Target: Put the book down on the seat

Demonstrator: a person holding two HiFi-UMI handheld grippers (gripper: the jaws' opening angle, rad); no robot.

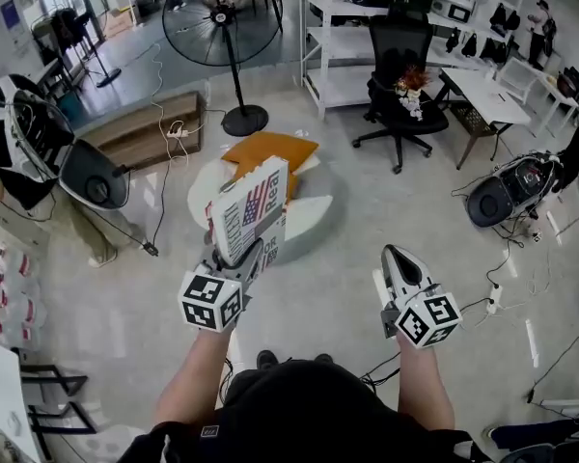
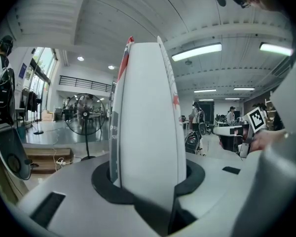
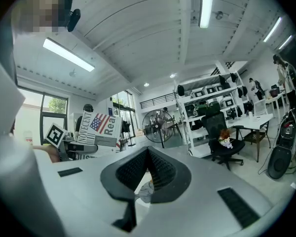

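Observation:
A white book point(image 1: 251, 210) with a flag on its cover stands upright in my left gripper point(image 1: 251, 251), which is shut on its lower edge. In the left gripper view the book point(image 2: 148, 117) fills the middle, clamped between the jaws of the left gripper point(image 2: 148, 184). Just beyond it on the floor is a low round white seat point(image 1: 314, 218) with an orange cushion point(image 1: 270, 150). My right gripper point(image 1: 394, 263) hovers to the right, shut and empty. In its own view the right gripper point(image 3: 148, 158) has its pads together, and the book point(image 3: 97, 128) shows at the left.
A big floor fan point(image 1: 227, 27) stands behind the seat, with a wooden bench point(image 1: 143, 128) and cables to its left. A black office chair point(image 1: 400, 85), white shelves point(image 1: 352, 37) and a table point(image 1: 487, 95) lie at the far right. Round devices point(image 1: 507, 189) sit on the floor.

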